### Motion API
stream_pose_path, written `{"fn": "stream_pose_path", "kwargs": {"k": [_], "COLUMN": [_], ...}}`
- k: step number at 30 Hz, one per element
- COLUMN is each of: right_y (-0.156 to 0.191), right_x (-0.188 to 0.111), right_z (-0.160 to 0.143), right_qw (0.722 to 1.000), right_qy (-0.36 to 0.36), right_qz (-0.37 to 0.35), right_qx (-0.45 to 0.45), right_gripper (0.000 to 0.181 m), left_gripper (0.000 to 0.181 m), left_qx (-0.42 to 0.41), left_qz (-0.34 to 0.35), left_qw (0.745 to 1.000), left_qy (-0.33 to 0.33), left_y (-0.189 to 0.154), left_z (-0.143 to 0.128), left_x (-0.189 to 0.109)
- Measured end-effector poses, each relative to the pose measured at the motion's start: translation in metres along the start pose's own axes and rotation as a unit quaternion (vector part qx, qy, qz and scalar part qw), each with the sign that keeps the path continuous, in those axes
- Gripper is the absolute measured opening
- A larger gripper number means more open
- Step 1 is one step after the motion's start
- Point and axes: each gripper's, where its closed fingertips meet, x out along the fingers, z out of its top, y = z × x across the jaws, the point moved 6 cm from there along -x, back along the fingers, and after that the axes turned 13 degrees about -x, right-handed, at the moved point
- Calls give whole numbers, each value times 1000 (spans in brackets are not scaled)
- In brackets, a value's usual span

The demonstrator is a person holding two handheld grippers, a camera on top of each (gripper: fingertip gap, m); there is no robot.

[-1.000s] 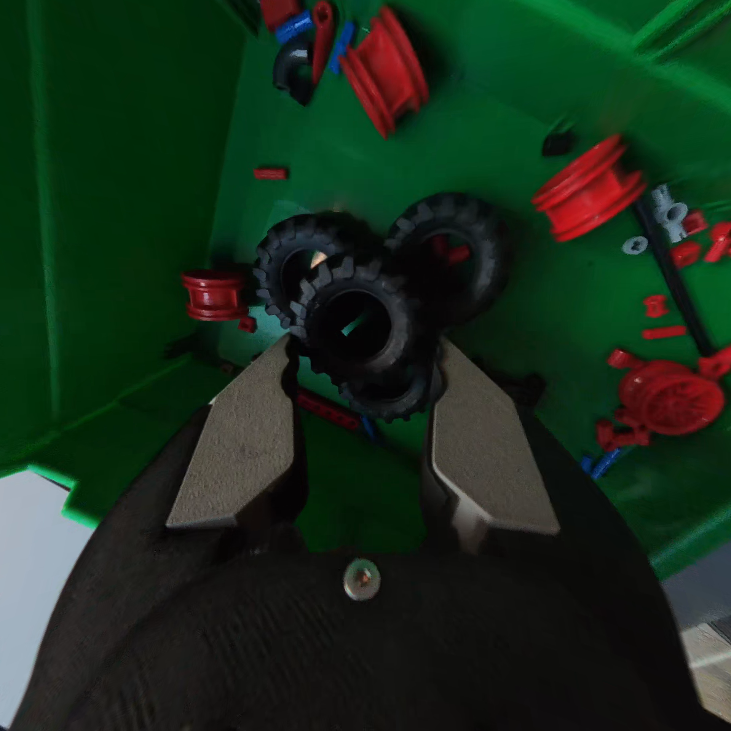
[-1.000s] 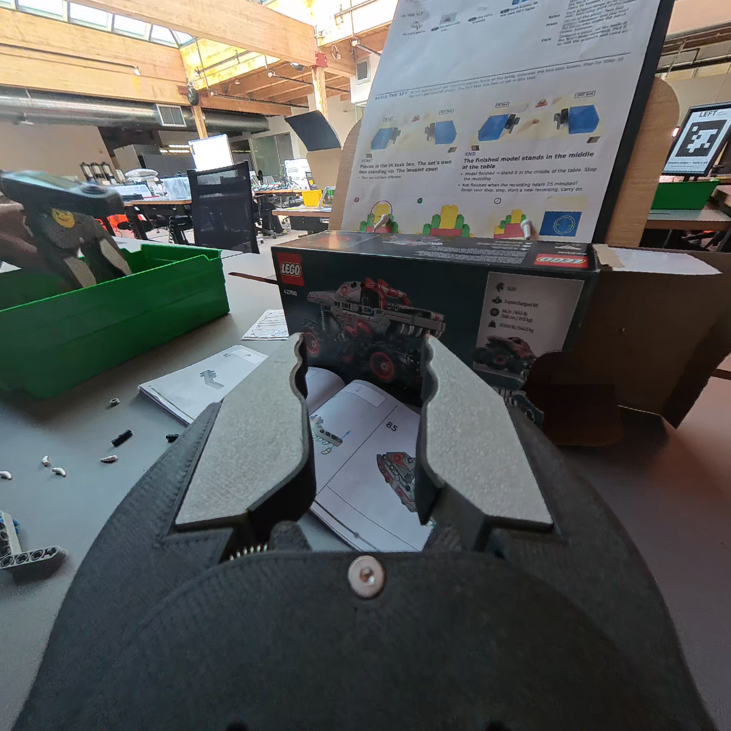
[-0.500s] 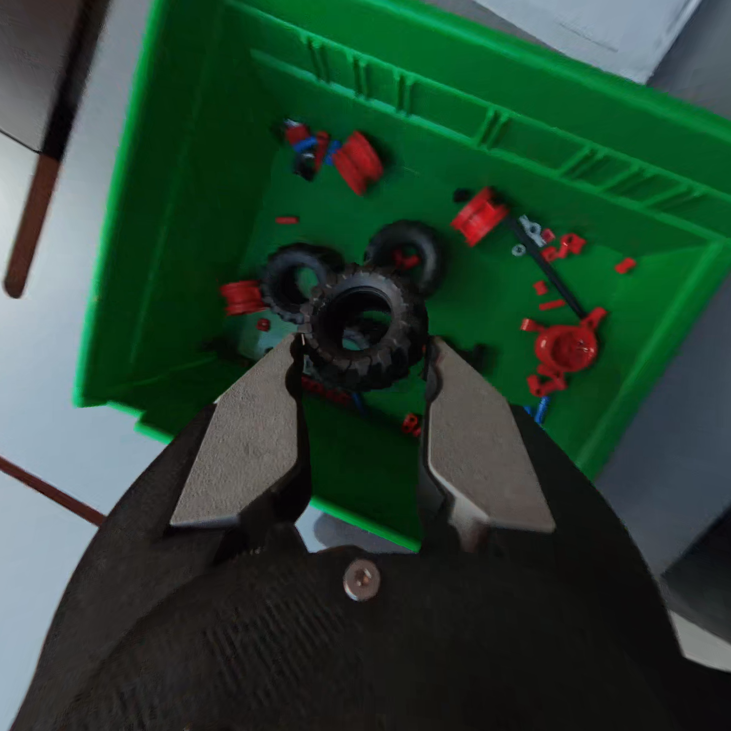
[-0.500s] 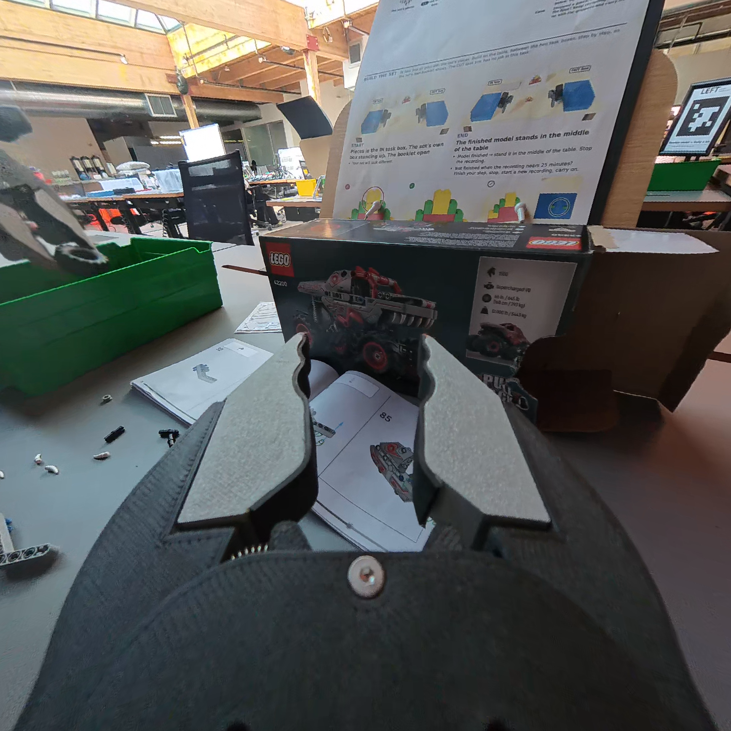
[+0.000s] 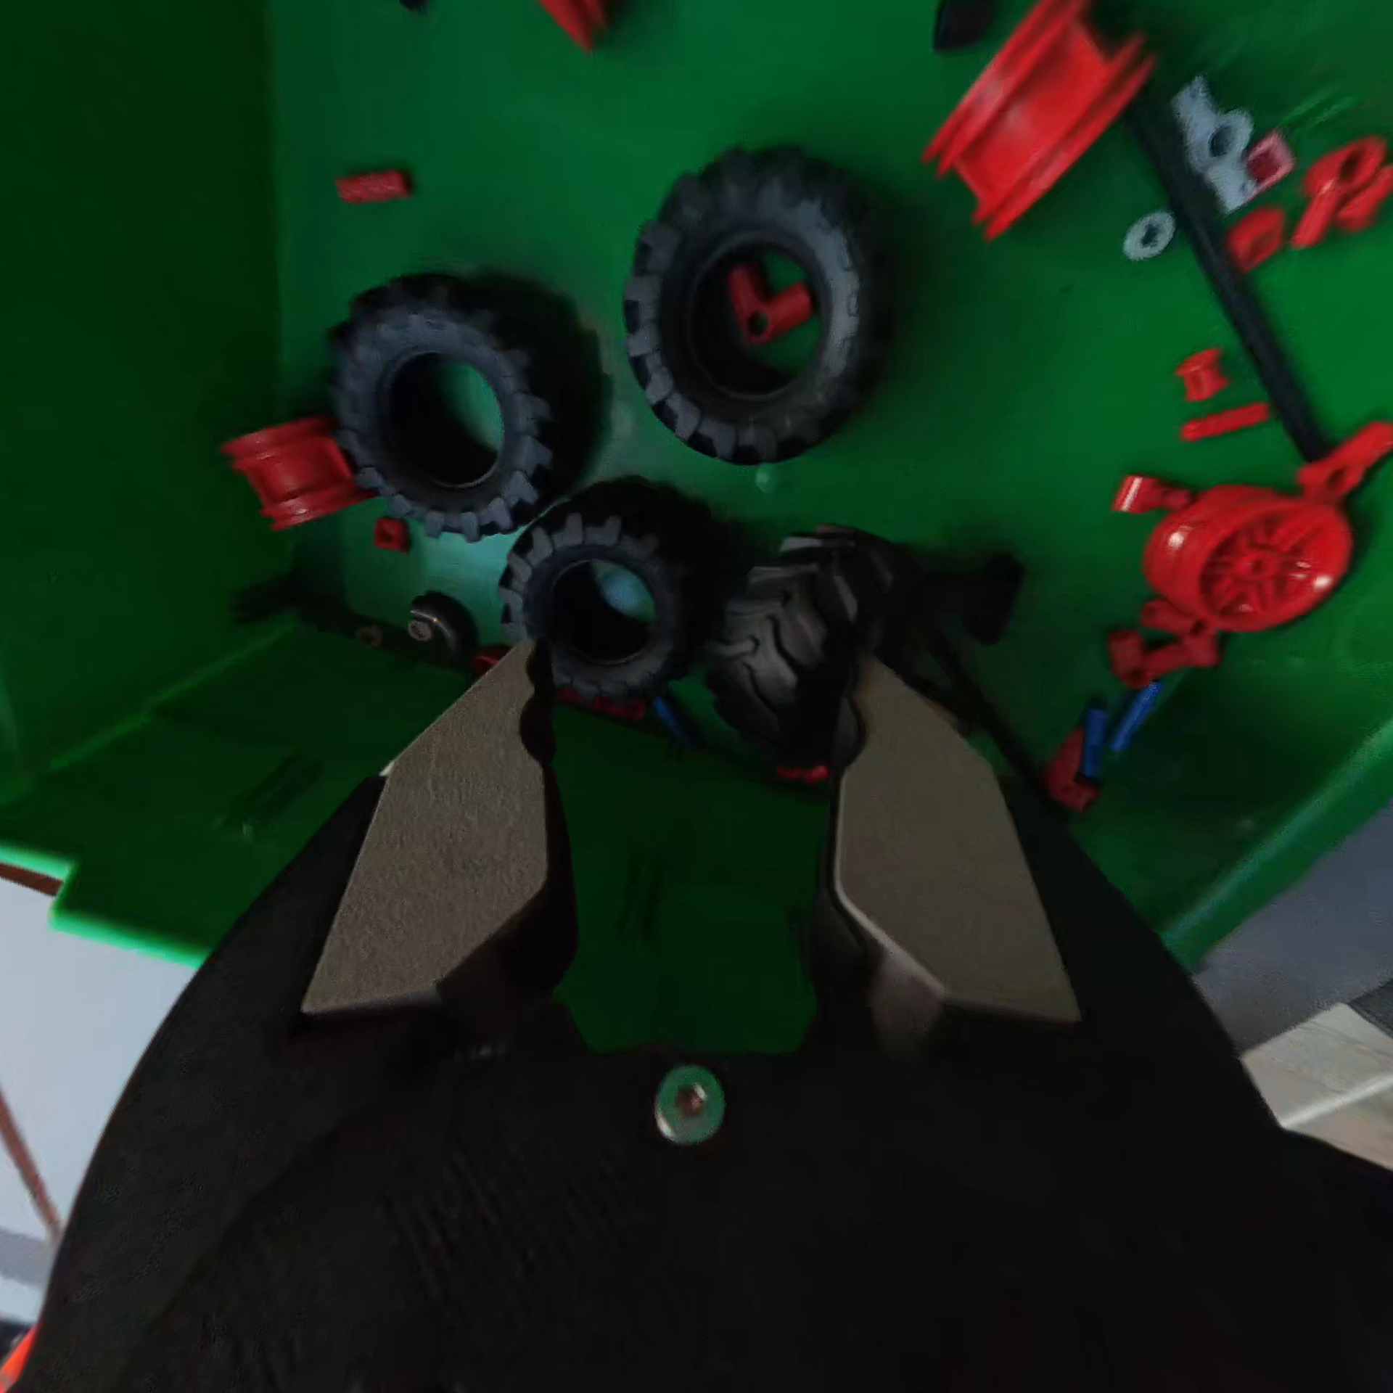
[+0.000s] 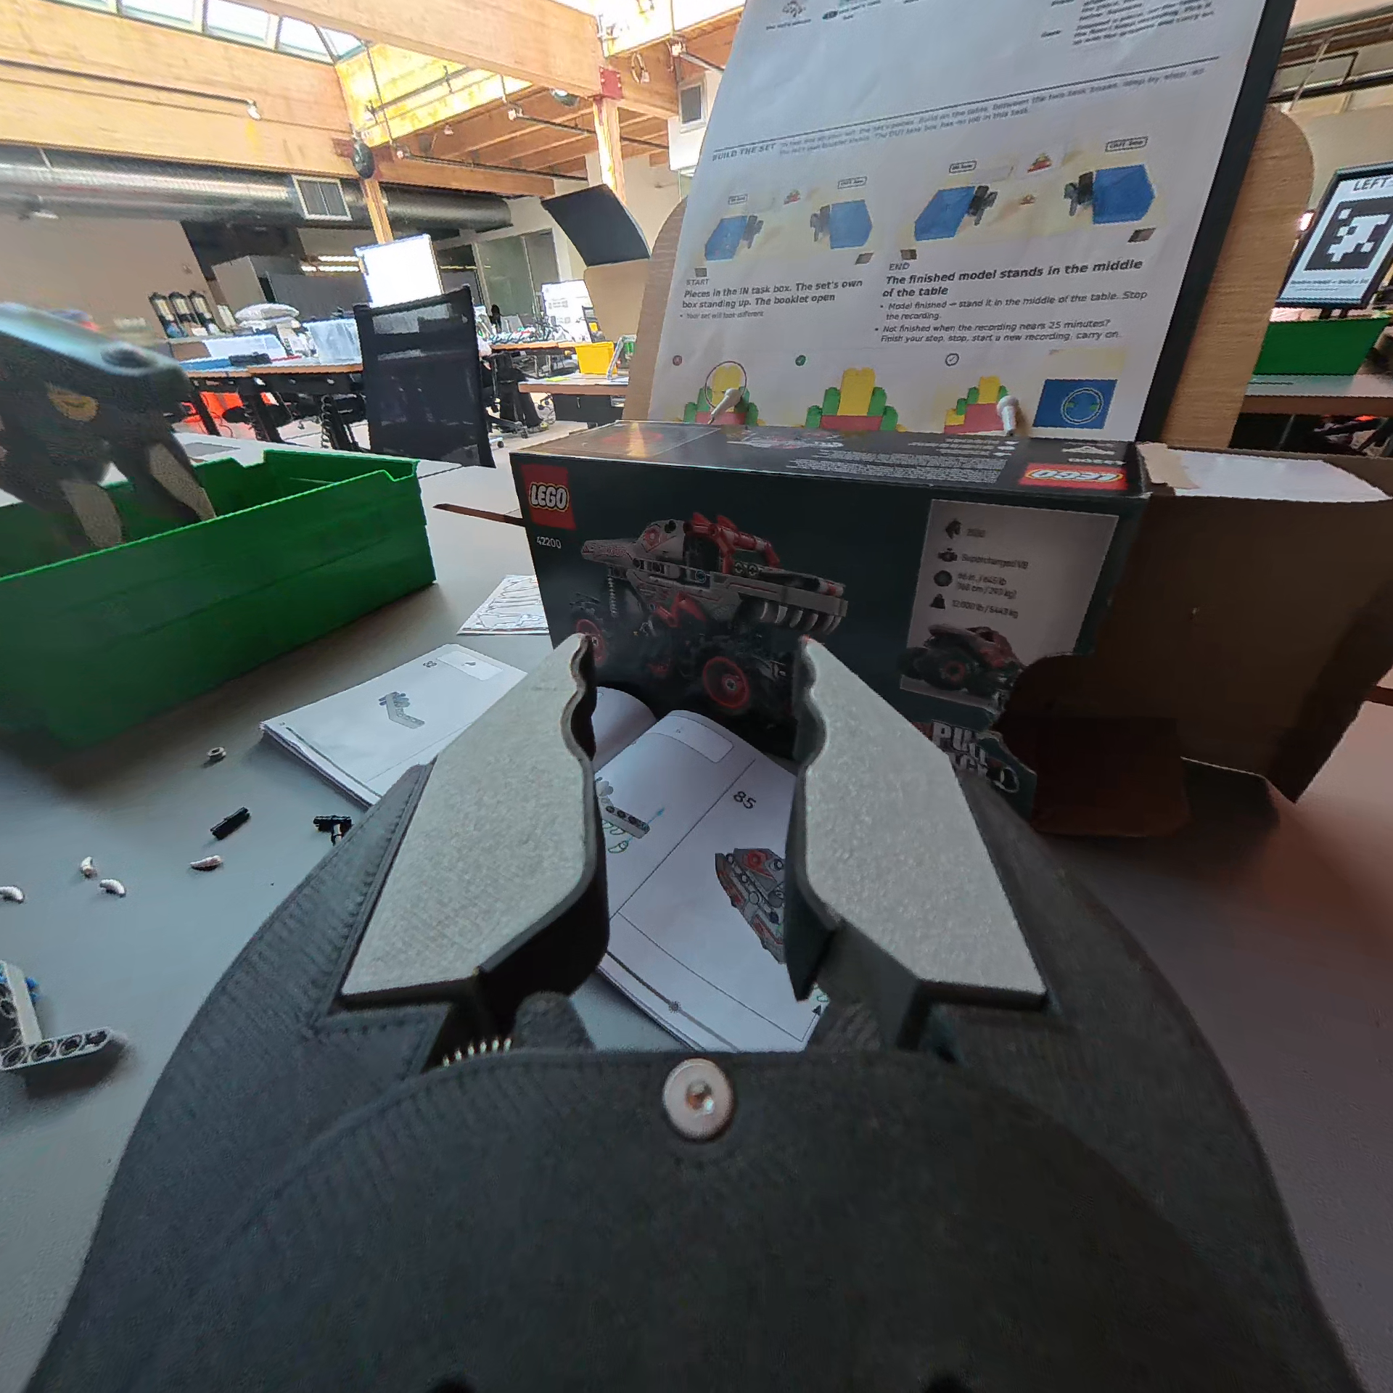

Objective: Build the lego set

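Note:
My left gripper [image 5: 697,663] is low inside the green bin [image 5: 942,528], jaws apart. A small black tyre [image 5: 610,588] lies flat by the left fingertip. Another black tyre [image 5: 791,648] stands on edge against the right fingertip. Neither looks clamped. Two more tyres [image 5: 460,407] [image 5: 754,301] lie farther back, with red rims [image 5: 1040,113] [image 5: 290,471] and a red hub piece [image 5: 1244,565]. My right gripper [image 6: 693,663] is open and empty above the open booklet [image 6: 693,867]. The right wrist view shows the left gripper [image 6: 113,490] in the bin [image 6: 226,588].
The set's box [image 6: 754,543] stands behind the booklet, with an instruction board [image 6: 942,226] behind it. Small loose pieces [image 6: 226,822] and a grey beam [image 6: 53,1044] lie on the grey table at the left. A brown cardboard stand [image 6: 1244,641] is at the right. Spacing between my two grippers at the tips: around 55 centimeters. Between my left fingertips and the red hub piece [image 5: 1244,565] there is roughly 9 centimeters.
Half a second ago my left gripper held a tyre high above the bin. Now it is down in the bin, its jaws are wider, and the tyre lies on the floor. The right gripper barely moved.

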Motion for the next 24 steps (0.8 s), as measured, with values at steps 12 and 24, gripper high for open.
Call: {"fn": "stream_pose_path", "kwargs": {"k": [12, 24], "right_y": [0, 2], "right_x": [-3, 0], "right_z": [3, 2], "right_qw": [1000, 1000], "right_qy": [-5, 5], "right_qz": [-6, -2], "right_qx": [-7, -12], "right_gripper": [45, 44], "left_gripper": [28, 47], "left_qx": [107, -7], "left_qz": [-120, 29], "left_qw": [987, 996], "left_qy": [-11, -83], "left_y": [-37, 33], "left_z": [-19, 42], "left_x": [-25, 3]}}
